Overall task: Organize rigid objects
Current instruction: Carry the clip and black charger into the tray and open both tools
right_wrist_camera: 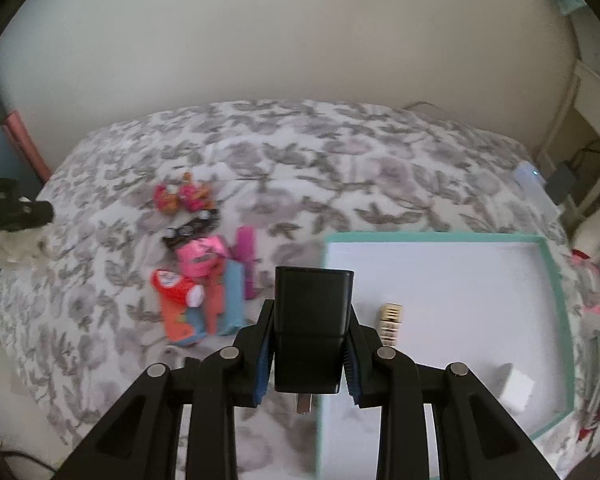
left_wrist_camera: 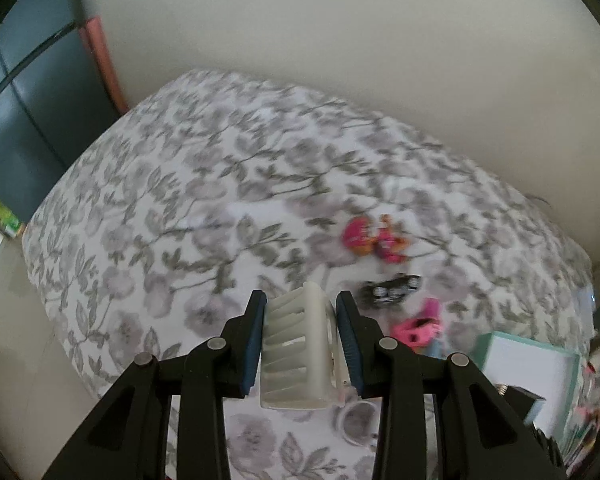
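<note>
Right claw (right_wrist_camera: 310, 328) grips black charger (right_wrist_camera: 311, 320), probably.

I see a bed cover (right_wrist_camera: 340, 160) in white, printed with grey leaves and pale mauve flowers. My left black claw (left_wrist_camera: 302, 312) with blue pads clamps a cream ribbed plastic hair clip (left_wrist_camera: 296, 352). My right black claw (right_wrist_camera: 310, 320) holds a glossy black plug adapter (right_wrist_camera: 312, 328). The shallow cardboard box (right_wrist_camera: 556, 280) is white inside with a mint-green rim. A pink comb (right_wrist_camera: 247, 256) lies by orange-and-blue packets (right_wrist_camera: 196, 312).

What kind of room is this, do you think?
Most likely a bedroom: small items lie on a bed with a floral cover pushed against a plain wall, with a shallow teal-edged box resting on it.
</note>
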A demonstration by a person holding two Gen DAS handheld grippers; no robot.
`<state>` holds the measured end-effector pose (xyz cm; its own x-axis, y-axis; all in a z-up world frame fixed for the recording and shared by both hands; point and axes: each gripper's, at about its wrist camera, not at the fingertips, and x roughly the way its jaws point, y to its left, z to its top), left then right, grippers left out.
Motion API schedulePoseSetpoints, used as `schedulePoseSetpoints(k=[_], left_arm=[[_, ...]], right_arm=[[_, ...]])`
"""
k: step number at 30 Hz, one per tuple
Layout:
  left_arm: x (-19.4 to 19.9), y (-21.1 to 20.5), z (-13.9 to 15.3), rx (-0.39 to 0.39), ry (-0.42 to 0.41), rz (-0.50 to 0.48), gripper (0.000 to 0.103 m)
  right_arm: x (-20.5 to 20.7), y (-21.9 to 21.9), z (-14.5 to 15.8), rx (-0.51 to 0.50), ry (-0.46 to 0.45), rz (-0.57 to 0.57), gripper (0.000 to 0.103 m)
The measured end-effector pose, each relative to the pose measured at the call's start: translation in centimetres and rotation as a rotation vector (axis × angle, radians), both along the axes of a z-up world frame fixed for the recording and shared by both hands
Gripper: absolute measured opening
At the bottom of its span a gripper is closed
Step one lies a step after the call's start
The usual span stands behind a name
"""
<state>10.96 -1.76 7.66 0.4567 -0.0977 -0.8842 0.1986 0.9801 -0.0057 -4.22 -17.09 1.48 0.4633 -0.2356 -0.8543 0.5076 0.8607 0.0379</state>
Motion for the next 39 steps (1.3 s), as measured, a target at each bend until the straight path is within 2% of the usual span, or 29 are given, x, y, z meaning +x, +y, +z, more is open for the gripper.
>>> schedulePoseSetpoints(k=[6, 14, 22, 28, 39], left_arm=[[-3.7, -5.0, -1.0, 0.026, 0.01, -0.161, 0.037], [-9.4, -11.5, -3.6, 0.019, 0.108, -0.372, 0.037], [-14.1, -15.7, -6.0, 0.066, 0.175, -0.528, 0.037], [-15.8, -17.0, -7.5, 0.083, 0.211, -0.572, 0.037], [-17.6, -17.9, -11.7, 0.162, 0.337, -0.611, 0.037]], right_arm=[[-1.9, -4.0, -0.8, 0.031, 0.04, -0.106, 0.031], [-6.0, -10.3, -1.8, 0.08, 0.073, -0.303, 0.031], [-9.7, -14.7, -2.0, 0.137, 0.069, -0.443, 0.031], [-10.2, -15.4, -2.0, 0.149, 0.062, -0.443, 0.032], [-9.4, -14.9, -4.6, 0.198, 0.118, -0.398, 0.032]])
